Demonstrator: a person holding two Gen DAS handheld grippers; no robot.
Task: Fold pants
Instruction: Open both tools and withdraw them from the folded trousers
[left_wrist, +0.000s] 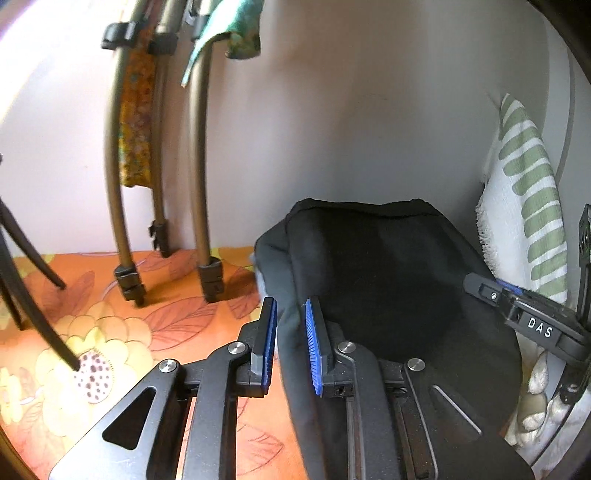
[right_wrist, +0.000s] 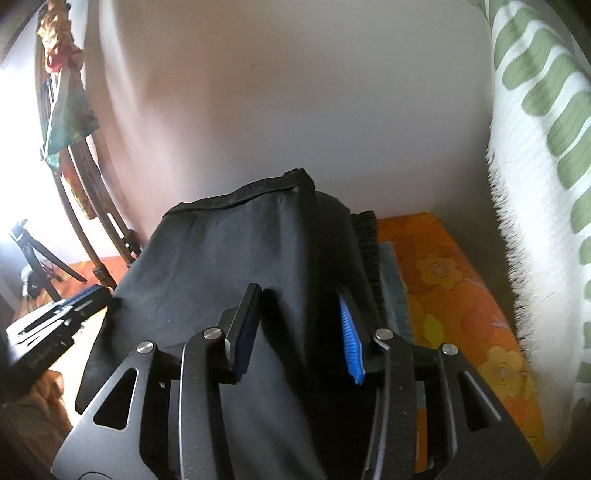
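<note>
Both jaws parted over black pants

Left gripper (left_wrist: 290, 345) straddles the left edge of the pants (left_wrist: 388, 266), jaws apart; right gripper (right_wrist: 299, 328) spans a raised fold, jaws wide (nothing clamped). Beyond lie the orange floral sheet (left_wrist: 92, 332) and striped cushion (left_wrist: 528, 206)

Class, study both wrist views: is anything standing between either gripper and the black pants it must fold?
Nothing visible does. The left gripper is open at the left edge of the black pants, with fabric between its fingers. The right gripper is open directly over the pants. The striped pillow and stand legs sit off to the sides.
</note>
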